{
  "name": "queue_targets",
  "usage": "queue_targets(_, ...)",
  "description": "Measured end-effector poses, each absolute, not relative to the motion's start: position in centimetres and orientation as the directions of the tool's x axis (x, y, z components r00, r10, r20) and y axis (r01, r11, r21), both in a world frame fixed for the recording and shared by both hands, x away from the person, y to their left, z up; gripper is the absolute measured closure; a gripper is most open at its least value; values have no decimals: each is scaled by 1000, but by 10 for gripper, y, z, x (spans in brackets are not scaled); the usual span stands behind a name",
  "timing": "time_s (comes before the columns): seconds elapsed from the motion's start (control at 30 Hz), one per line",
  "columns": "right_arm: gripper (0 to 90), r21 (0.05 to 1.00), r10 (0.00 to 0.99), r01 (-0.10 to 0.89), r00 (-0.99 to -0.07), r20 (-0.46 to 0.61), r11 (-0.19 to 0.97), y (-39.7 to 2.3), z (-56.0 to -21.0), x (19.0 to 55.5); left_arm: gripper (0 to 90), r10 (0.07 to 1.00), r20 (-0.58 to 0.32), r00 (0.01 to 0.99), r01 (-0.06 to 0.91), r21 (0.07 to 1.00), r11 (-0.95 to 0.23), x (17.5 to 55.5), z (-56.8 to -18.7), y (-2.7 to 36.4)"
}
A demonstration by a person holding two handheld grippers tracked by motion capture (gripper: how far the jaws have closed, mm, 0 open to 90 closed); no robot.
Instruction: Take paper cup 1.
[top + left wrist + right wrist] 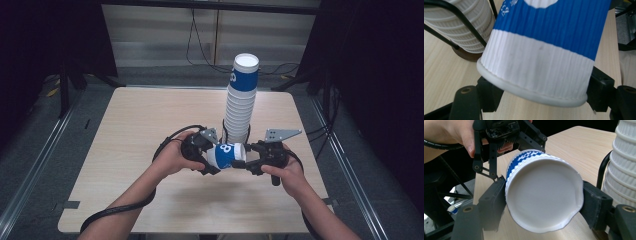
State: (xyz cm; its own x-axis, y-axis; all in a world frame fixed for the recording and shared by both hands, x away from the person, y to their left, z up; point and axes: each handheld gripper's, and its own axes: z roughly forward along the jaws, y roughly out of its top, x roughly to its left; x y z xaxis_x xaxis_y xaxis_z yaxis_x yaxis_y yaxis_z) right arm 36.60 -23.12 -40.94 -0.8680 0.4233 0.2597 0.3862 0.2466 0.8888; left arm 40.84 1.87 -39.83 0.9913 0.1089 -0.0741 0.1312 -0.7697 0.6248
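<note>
The blue-and-white ribbed paper cup (227, 155) was clamped by both the left gripper (212, 161) and the right gripper (246, 163); a gentle, straight pull apart was judged best to avoid crushing its rim.

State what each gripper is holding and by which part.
Both hold one blue-and-white paper cup, lying sideways above the table. The left gripper clamps its rim end; the right gripper clamps its base end, denting the edge.

The cup stack (624, 165) is cut off by the right gripper view's right edge. In the left gripper view, the held cup (544, 50) runs off the top, its print too cropped to read.
</note>
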Motion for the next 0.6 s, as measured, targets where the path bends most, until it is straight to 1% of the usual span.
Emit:
queue_targets(0.07,282,889,421,388,-868,265,242,-231,-410,367,267,111,-76,991,134,626,-769,410,-398,19)
queue_targets(0.13,282,889,421,387,-868,263,243,-231,-410,367,233,132,-87,987,158,619,-769,411,-399,19)
queue_targets(0.23,282,887,421,385,-870,257,255,-230,-409,366,206,134,-80,988,155,613,-775,411,-398,19)
queue_targets(0.3,282,887,411,386,-873,262,253,-229,-408,366,144,131,-70,989,146,610,-779,411,-398,18)
queue_targets(0.6,283,885,402,387,-876,266,258,-227,-409,367,155,100,-38,994,103,591,-800,410,-394,18)
